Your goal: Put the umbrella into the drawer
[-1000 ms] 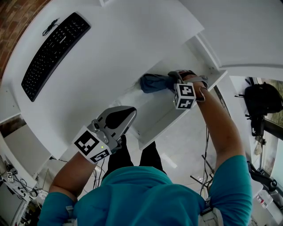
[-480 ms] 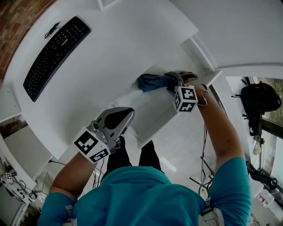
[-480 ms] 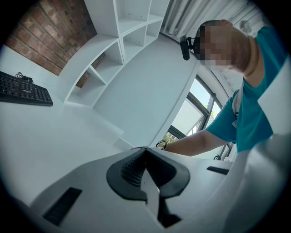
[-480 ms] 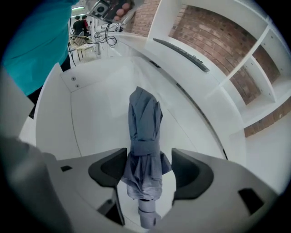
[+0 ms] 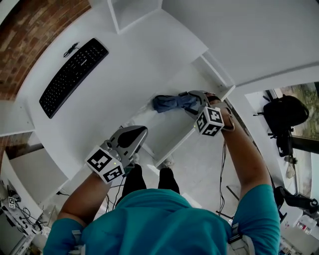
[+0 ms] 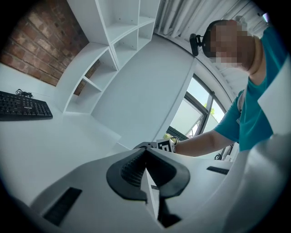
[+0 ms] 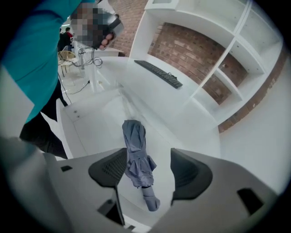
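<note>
The folded blue-grey umbrella [image 5: 168, 103] lies on the floor of the open white drawer [image 5: 172, 133] under the desk. In the right gripper view the umbrella [image 7: 135, 150] rests lengthwise below the jaws. My right gripper [image 5: 193, 100] hangs above its near end. Its jaws have just been opening and now stand wide apart, with the umbrella showing in the gap but touching neither pad. My left gripper [image 5: 135, 135] is shut with nothing in it, by the drawer's left front corner. The left gripper [image 6: 145, 169] points level across the desk.
A black keyboard [image 5: 75, 74] lies on the white desk [image 5: 129, 64] at the left. White shelves [image 5: 133, 12] stand at the desk's back. Brick wall behind. A black bag [image 5: 285, 110] and cables are on the floor to the right.
My right gripper has lifted away from the umbrella, which stays lying in the drawer. The left gripper has risen slightly.
</note>
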